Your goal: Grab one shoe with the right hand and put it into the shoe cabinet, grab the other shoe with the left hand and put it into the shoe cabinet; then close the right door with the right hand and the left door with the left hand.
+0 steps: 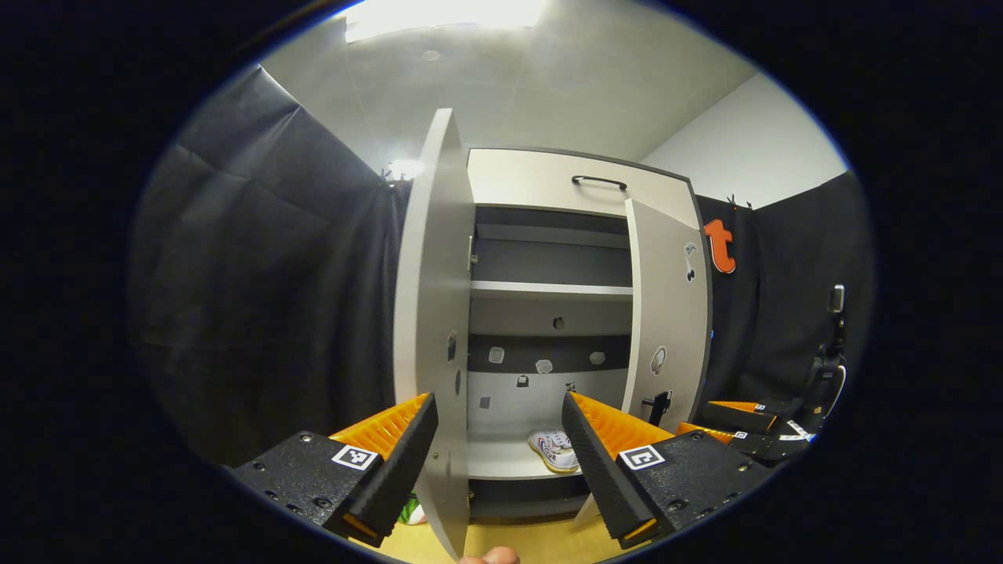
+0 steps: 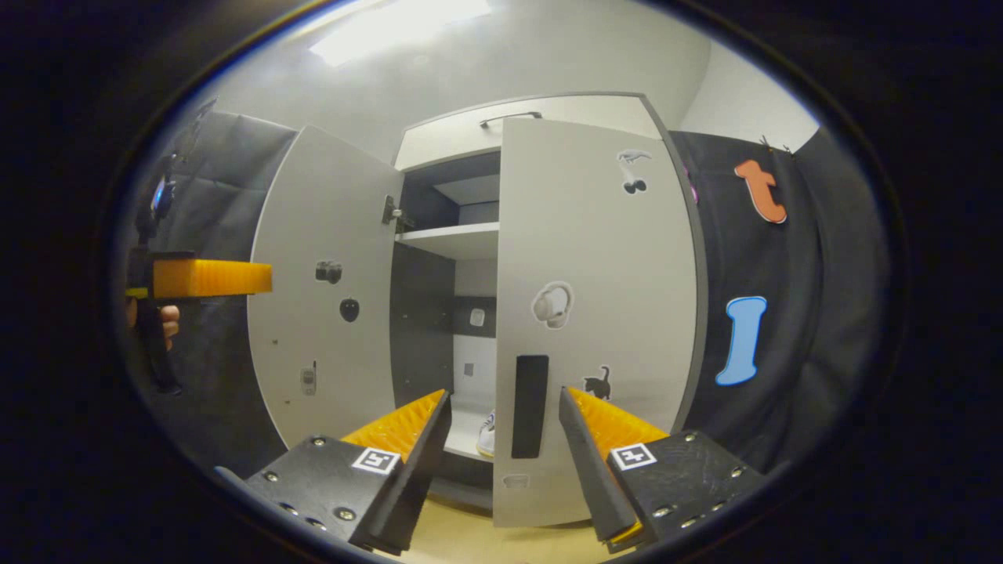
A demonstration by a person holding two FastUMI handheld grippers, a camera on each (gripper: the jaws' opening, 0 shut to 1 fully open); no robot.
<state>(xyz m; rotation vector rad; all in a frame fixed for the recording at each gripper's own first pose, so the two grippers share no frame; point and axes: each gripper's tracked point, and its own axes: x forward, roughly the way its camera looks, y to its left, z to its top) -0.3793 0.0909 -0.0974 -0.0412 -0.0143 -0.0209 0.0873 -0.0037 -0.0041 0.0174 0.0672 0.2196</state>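
With a shoe (image 1: 555, 450) already on the shoe cabinet's (image 1: 548, 178) bottom shelf, the right claw (image 2: 501, 439), spread wide and empty, faces the right door (image 2: 595, 313), which likely needs pushing shut next.

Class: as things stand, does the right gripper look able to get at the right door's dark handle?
Probably yes. The right gripper is open, and the handle on the right door stands straight ahead between its fingers, with nothing in front.

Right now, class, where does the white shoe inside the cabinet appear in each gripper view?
Left gripper view: the white shoe lies on the bottom shelf, low centre, between the open doors.
Right gripper view: a sliver of the shoe peeks past the right door's edge, low centre.
Shared landmark: the cabinet's top handle.
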